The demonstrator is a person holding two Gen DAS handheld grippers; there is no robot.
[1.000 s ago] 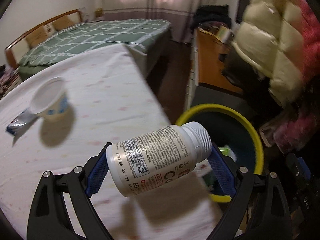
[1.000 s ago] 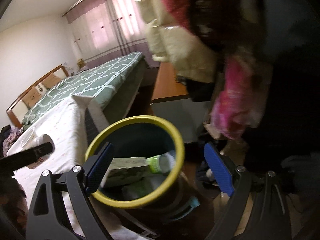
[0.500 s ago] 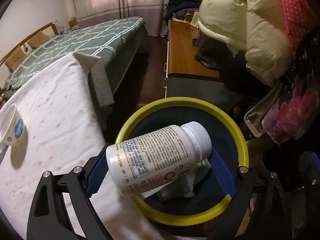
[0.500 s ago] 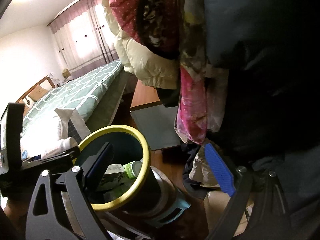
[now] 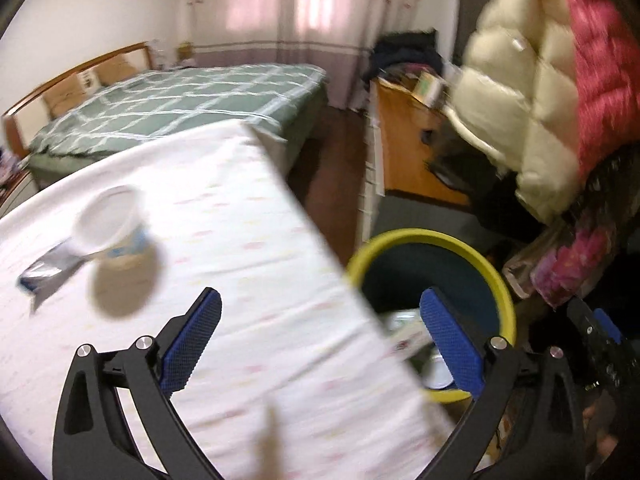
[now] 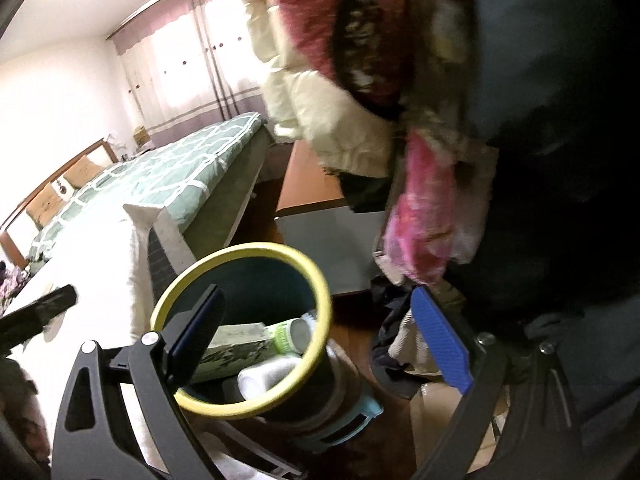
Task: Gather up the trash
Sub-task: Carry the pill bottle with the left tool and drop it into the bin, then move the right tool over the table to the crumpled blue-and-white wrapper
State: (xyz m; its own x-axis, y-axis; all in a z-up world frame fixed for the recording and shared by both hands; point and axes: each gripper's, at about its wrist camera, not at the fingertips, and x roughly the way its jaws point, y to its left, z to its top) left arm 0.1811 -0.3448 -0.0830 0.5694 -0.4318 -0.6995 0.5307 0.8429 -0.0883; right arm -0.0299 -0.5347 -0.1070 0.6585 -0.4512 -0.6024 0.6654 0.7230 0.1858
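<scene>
L gripper (image 5: 320,344) jaws opening, nothing between; R gripper (image 6: 316,340) jaws apart, empty. Yellow-rimmed dark round bin (image 6: 320,284), right of table, holds white plastic bottle (image 6: 264,376) w/ other trash. Left: white plastic cup (image 5: 110,220) + silver foil wrapper (image 5: 48,274) on far-left white tablecloth (image 5: 260,280).

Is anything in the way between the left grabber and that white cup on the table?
Nothing visible is. The left gripper, jaws opening with nothing between them, hangs over the table. The white cup stands farther off, up and to the left in the left wrist view, with only bare cloth in between. A silver wrapper lies beside it.
</scene>
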